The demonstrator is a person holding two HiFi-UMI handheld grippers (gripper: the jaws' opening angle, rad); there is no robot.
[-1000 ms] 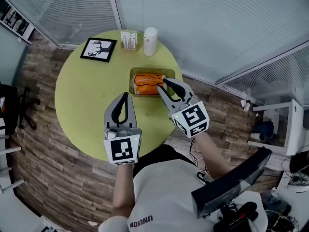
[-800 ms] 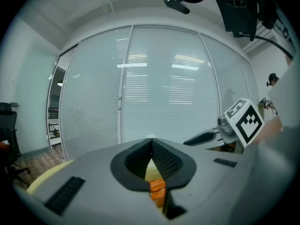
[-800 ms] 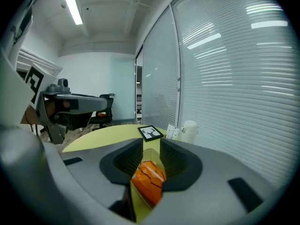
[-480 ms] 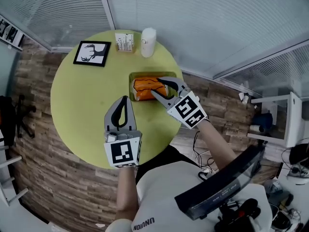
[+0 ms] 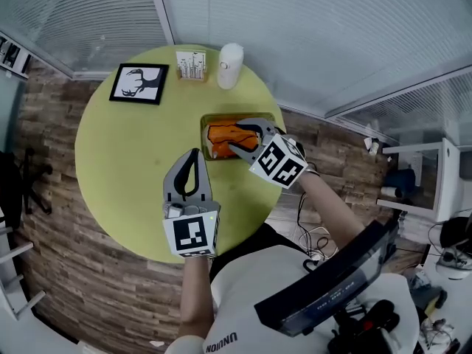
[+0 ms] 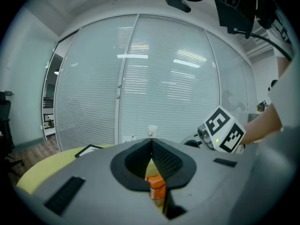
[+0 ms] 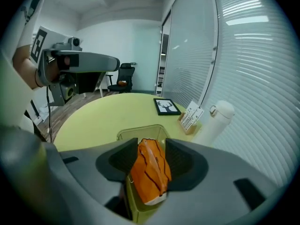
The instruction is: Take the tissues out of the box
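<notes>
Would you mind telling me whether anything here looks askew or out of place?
Only the orange tissue pack: it lies slanted in the box, one end poking above the rim, between the jaws of the right tongs, which have just been opening. Nothing looks spilled or damaged.

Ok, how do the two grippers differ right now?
The left gripper is shut; the right gripper is open, jaws just opened wider, orange tissue pack between them. The left gripper sits over the table short of the box; the right gripper is tipped down into it. Both face the box.
</notes>
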